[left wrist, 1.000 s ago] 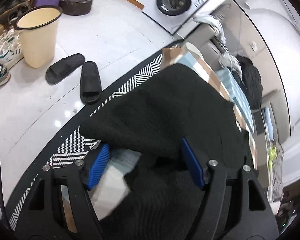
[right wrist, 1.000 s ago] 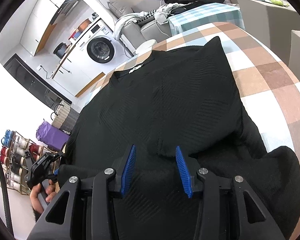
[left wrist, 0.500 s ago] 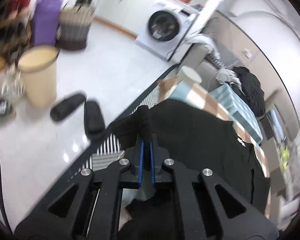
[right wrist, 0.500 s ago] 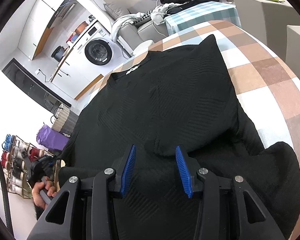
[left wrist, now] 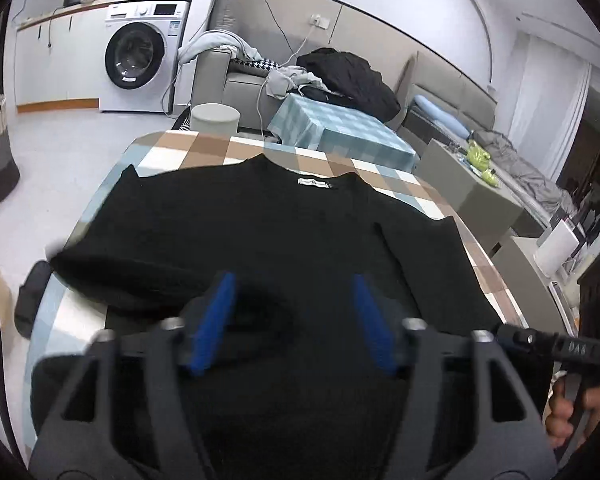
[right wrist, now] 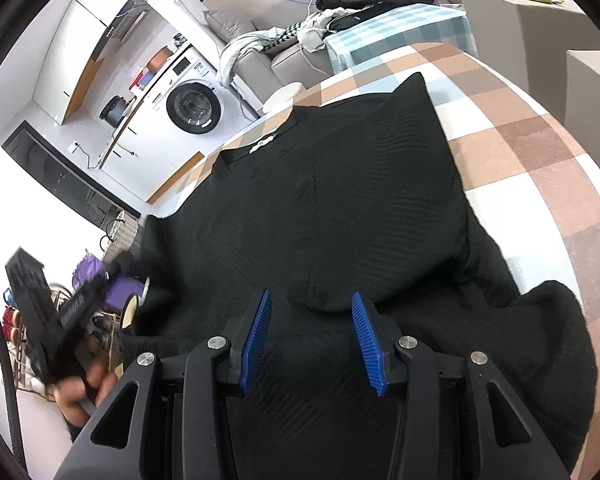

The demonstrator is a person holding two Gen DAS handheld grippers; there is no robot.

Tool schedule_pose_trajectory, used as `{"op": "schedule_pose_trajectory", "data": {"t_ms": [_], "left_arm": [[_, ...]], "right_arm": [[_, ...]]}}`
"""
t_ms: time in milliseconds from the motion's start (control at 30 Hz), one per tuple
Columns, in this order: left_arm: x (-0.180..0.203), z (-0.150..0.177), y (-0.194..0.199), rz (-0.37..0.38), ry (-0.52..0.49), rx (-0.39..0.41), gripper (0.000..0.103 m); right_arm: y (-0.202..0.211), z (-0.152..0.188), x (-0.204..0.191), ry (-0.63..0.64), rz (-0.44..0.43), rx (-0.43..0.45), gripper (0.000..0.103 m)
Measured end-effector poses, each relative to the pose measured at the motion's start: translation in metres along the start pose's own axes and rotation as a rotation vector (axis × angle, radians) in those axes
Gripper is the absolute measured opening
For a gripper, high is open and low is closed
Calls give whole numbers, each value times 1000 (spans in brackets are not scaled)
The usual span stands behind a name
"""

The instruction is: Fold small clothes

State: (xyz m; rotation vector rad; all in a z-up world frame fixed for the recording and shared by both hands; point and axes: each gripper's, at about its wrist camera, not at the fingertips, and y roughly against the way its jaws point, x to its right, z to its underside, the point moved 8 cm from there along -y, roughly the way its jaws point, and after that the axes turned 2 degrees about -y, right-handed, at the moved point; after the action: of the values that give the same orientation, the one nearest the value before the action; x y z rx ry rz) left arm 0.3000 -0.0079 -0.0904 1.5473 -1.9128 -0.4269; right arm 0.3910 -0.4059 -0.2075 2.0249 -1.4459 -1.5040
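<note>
A black knit sweater (left wrist: 280, 232) lies flat, neck label away from me, on a table with a brown, white and blue checked cloth (left wrist: 180, 152). Its left sleeve (left wrist: 112, 276) lies folded in over the body. My left gripper (left wrist: 294, 312) hovers over the sweater's lower half, jaws opening, nothing pressed between the pads. In the right wrist view it is a blurred black shape (right wrist: 60, 320) in a hand. My right gripper (right wrist: 310, 328) stands over the sweater (right wrist: 340, 200), jaws apart, with a rounded fold of the cloth lying between the fingertips. The right sleeve (right wrist: 540, 340) bunches at the table's edge.
Beyond the table stand a round stool (left wrist: 214, 118), a low table with a teal checked cloth (left wrist: 340, 132), a sofa piled with clothes (left wrist: 340, 76) and a washing machine (left wrist: 140, 56). A slipper (left wrist: 30, 300) lies on the floor at left. Grey boxes (left wrist: 480, 196) flank the right.
The left gripper, shut on the left sleeve half a second ago, has let it go, opened and swung over the sweater's body. The sleeve now lies folded inward. The right gripper has kept still.
</note>
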Motion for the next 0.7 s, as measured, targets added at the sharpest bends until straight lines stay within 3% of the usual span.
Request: {"op": "schedule_pose_trajectory", "data": {"t_ms": [200,367,500,700], "left_arm": [[-56,17,10,-58,137,-26,66],[-135,23,17,-160,306,-16,65],[-185,26,-3,-228,393,-83,65],[-207,47,-21,-173,514,-169,65]], "right_arm": [[1,0,3,-3,7,2,47],[-1,2,2,-2,0,-6,47],[-2,3,4,-8,2,-12,47],[-1,4,9,-24,11,-11,47]]}}
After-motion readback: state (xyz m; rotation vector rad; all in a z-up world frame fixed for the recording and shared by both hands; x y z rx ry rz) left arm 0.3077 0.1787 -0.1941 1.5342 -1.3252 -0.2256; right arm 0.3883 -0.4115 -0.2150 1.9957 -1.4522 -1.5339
